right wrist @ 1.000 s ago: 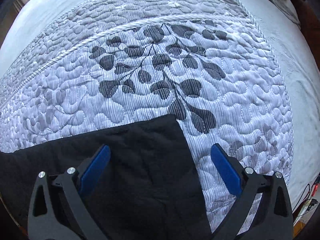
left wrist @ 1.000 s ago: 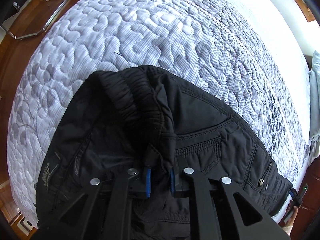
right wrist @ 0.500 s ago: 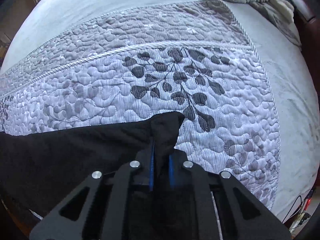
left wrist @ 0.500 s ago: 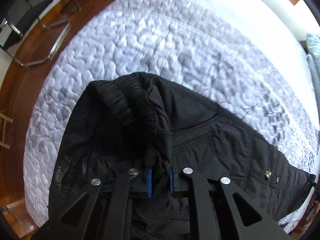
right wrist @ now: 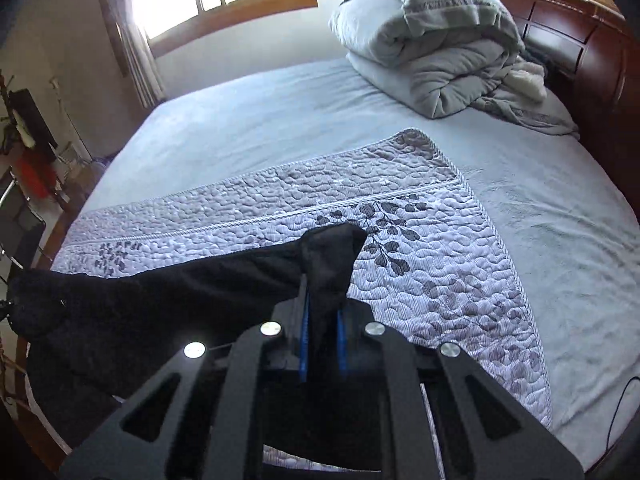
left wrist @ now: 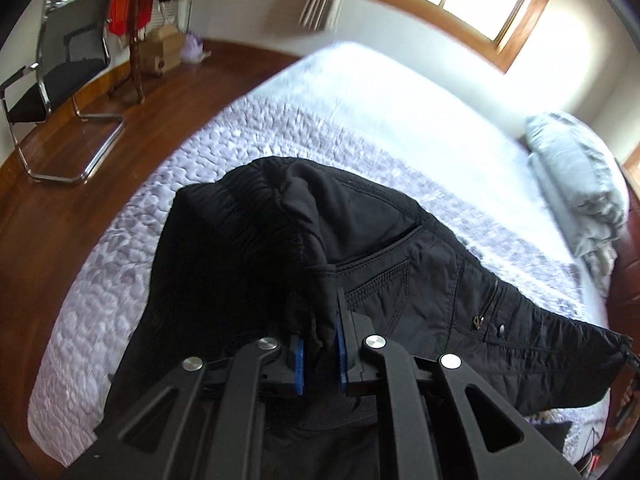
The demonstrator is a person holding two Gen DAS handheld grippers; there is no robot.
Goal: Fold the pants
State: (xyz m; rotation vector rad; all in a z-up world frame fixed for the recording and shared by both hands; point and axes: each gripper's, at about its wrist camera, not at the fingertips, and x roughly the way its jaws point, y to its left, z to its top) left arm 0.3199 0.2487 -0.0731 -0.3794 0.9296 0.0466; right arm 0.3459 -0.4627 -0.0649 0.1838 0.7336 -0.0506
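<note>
Black pants (left wrist: 400, 276) hang between my two grippers, lifted above a quilted lilac bedspread (left wrist: 120, 280). My left gripper (left wrist: 320, 344) is shut on the elastic waistband end; a stitched pocket and a zip show to its right. In the right wrist view my right gripper (right wrist: 322, 340) is shut on the leg cuff end of the pants (right wrist: 160, 284), which stretch away to the left over the bedspread (right wrist: 440, 272). The fabric below both grippers is hidden by the gripper frames.
A folded grey duvet (right wrist: 432, 48) lies at the head of the bed against a dark wooden headboard (right wrist: 580, 40). A metal-framed chair (left wrist: 52, 80) and a coat stand (left wrist: 136, 40) stand on the wooden floor left of the bed. Windows sit behind the bed.
My right gripper closed on the cuff end, having been open a second ago. Both grippers have risen, lifting the pants off the bedspread, so the room now shows.
</note>
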